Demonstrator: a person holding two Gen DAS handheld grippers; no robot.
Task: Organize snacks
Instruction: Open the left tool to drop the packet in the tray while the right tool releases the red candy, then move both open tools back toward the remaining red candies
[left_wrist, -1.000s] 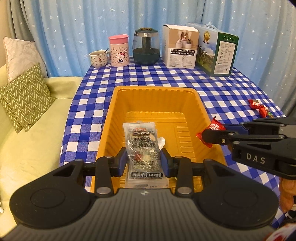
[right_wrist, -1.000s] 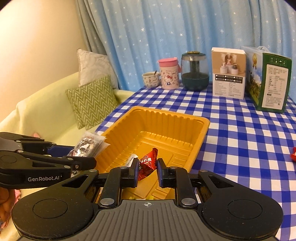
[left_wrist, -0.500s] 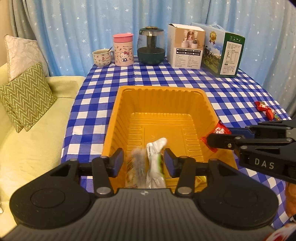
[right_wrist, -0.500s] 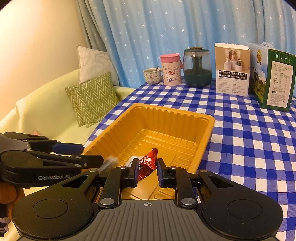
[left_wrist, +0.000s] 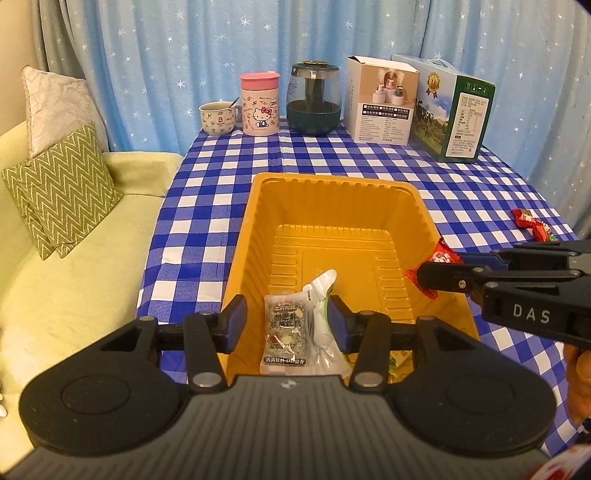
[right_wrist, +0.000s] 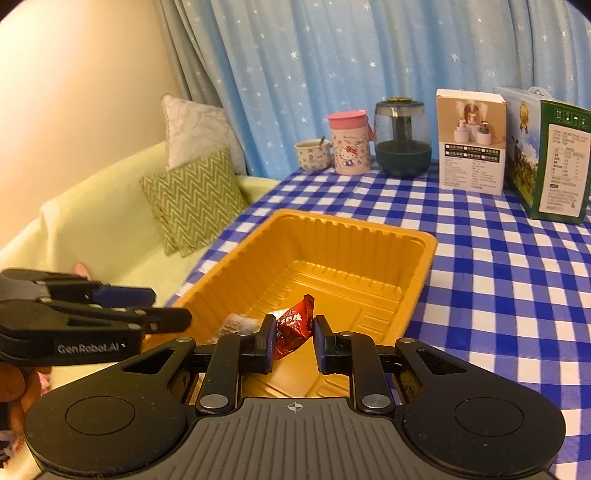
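Observation:
A yellow plastic tray (left_wrist: 332, 181) stands on the blue checked tablecloth. At its near end lie a grey snack packet (left_wrist: 284, 332) and a white-and-green packet (left_wrist: 321, 295). My left gripper (left_wrist: 286, 314) hovers open above them, its pads clear of both. My right gripper (right_wrist: 294, 332) is shut on a red wrapped candy (right_wrist: 295, 321), held over the tray (right_wrist: 369, 229) by its right wall. In the left wrist view that candy (left_wrist: 443, 254) shows at the right gripper's tip. Another red candy (left_wrist: 532, 223) lies on the cloth to the right.
Along the table's far edge stand a mug (left_wrist: 218, 118), a pink-lidded cup (left_wrist: 258, 105), a dark glass jar (left_wrist: 314, 98), a white box (left_wrist: 382, 103) and a green box (left_wrist: 454, 114). A pale green sofa with cushions (left_wrist: 62, 192) runs along the left.
My left gripper has opened and the grey packet has dropped from it into the tray's near end. The right gripper has kept still with the red candy.

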